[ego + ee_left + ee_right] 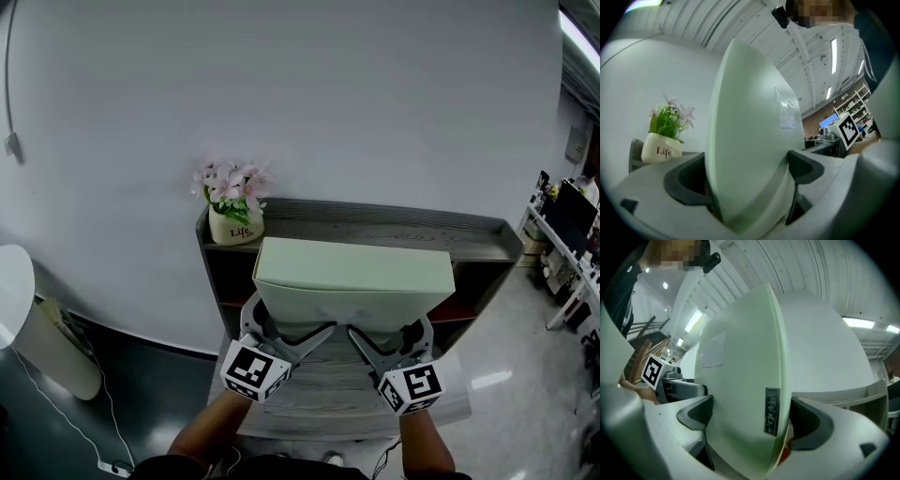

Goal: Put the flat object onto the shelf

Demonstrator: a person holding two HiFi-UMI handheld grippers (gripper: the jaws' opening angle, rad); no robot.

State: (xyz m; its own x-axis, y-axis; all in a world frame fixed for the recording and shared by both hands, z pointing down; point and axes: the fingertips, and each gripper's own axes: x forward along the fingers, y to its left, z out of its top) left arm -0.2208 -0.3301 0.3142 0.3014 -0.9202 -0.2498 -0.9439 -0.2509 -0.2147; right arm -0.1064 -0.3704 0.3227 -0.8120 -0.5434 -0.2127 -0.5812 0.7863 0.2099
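Flat object, pale green and slab-like, gripped at its near edge by two claws, raised over the lower board of the shelf and just in front of the top board. Left claw clamped on the near left part, right claw clamped on the near right part. In the left gripper view, dark pads pressed against both faces of the flat object, left claw closed on its lower edge. Likewise in the right gripper view: flat object standing edge-on in the right claw, jaws tight on both faces, a small dark label on the narrow edge.

By count: one flat object, two claws, one shelf with a top board and a lower front board showing, one flower pot with pink blossoms.

Flower pot on the far left end of the top board, close to the raised side lip and the white wall behind. Rest of the top board, from beside the pot to the right lip, bare. Far edge of the flat object level with the top board's front edge in the head view; touching or apart, not clear. Pot well to the left of the left claw.
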